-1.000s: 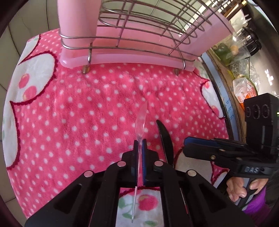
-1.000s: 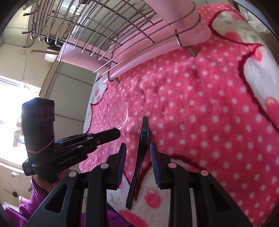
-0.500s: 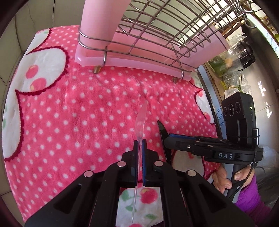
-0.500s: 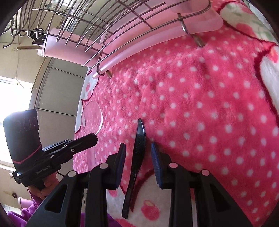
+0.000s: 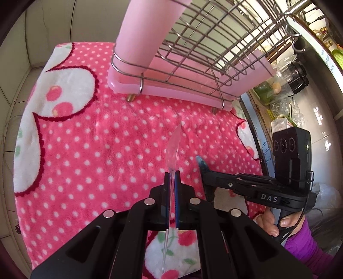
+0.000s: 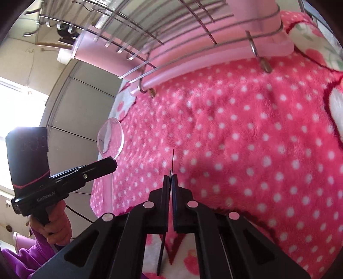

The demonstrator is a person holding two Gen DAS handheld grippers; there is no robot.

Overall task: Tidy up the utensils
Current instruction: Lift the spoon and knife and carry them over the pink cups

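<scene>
My left gripper [image 5: 170, 175] is shut on a clear plastic spoon [image 5: 173, 148], held edge-on above the pink dotted towel [image 5: 96, 150]. The spoon's bowl also shows in the right wrist view [image 6: 110, 137], ahead of the left gripper [image 6: 111, 164]. My right gripper [image 6: 170, 178] is shut on a black plastic knife [image 6: 172, 161], seen edge-on with its handle running back between the fingers. In the left wrist view the knife's tip [image 5: 201, 162] sticks out of the right gripper [image 5: 205, 173]. A wire dish rack [image 5: 214, 49] on a pink tray [image 5: 171, 90] stands beyond both.
A tall pink utensil holder [image 5: 150, 32] hangs at the rack's left corner; it also shows in the right wrist view [image 6: 257, 17]. A counter with jars and bags [image 5: 285, 85] lies to the right of the towel. A tiled wall [image 5: 42, 28] is at the left.
My right gripper has closed on the black knife and lifted it off the towel. My left gripper has risen with the spoon, and the rack now looks farther off.
</scene>
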